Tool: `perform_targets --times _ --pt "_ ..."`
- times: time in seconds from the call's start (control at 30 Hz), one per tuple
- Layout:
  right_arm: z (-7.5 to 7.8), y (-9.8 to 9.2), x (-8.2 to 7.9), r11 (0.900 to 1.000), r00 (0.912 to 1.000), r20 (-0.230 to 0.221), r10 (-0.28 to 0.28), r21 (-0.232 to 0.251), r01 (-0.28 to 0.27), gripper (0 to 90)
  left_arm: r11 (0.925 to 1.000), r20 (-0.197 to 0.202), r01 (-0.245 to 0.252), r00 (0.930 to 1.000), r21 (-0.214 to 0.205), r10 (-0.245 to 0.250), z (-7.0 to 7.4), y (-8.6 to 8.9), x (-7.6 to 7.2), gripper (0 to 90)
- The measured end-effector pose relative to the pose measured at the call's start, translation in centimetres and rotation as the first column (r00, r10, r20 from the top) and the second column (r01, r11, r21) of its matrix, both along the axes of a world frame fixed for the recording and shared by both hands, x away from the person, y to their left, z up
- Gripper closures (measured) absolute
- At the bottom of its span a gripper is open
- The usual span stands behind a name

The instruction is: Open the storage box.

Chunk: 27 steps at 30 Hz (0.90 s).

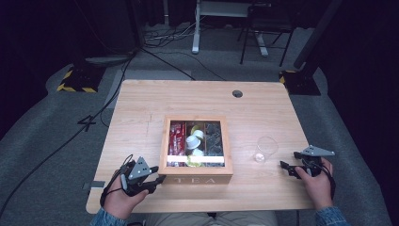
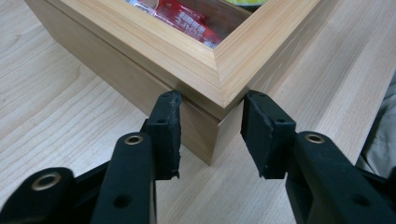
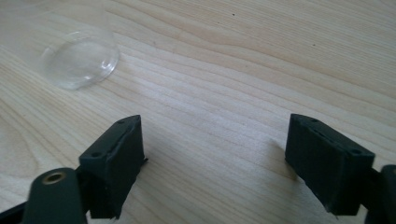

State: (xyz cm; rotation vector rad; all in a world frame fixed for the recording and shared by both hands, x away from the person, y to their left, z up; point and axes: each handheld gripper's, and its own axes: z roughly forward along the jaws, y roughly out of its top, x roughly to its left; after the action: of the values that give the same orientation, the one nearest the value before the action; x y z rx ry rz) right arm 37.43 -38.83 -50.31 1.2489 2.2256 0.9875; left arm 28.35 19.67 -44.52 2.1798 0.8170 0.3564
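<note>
Clearly we are at the start: our left gripper [image 1: 149,181] stands released, its jaws straddling the near corner of the wooden tea box [image 1: 195,146], one pad touching the side at the lid seam. Next, we judge, comes closing on that corner to lift the lid. Our right gripper [image 1: 288,168] hangs wide, grasping nothing, the clear glass [image 1: 265,149] ahead of it. From above we see sachets and capsules inside; the left gripper view adds the seam.

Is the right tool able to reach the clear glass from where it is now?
Probably yes. The right tool is open, and bare table lies between it and the clear glass, with nothing in the way.
</note>
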Motion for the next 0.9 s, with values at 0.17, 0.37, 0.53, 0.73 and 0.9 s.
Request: perform_targets --times 0.17,0.37,0.53,0.73,0.9 --pt "1.6 0.6 -0.8 0.9995 0.9992 0.031 0.027 -0.015 -0.026 20.8 1.0 0.001 0.004 1.0 0.003 -0.004 0.2 0.2 -0.2 65.7" --pt "4.4 1.5 -2.0 0.9974 0.9929 0.102 0.06 0.032 -0.064 20.3 1.0 -0.001 0.004 1.0 0.007 -0.004 0.4 0.2 -0.2 69.9" --pt "6.2 2.6 -3.0 0.9896 0.9853 0.128 0.113 0.075 -0.123 20.4 1.0 -0.004 0.006 1.0 0.0 -0.006 0.7 0.3 -0.2 71.5" --pt "8.8 5.1 -4.0 0.966 0.9599 0.176 0.218 0.101 -0.238 20.3 0.9993 0.0 0.007 1.0 -0.038 -0.007 1.2 0.6 -0.2 72.4" --pt "10.3 7.5 -4.4 0.9328 0.925 0.228 0.304 0.126 -0.338 20.2 0.9941 -0.011 -0.004 0.9999 -0.109 0.003 1.7 1.0 0.0 72.3"
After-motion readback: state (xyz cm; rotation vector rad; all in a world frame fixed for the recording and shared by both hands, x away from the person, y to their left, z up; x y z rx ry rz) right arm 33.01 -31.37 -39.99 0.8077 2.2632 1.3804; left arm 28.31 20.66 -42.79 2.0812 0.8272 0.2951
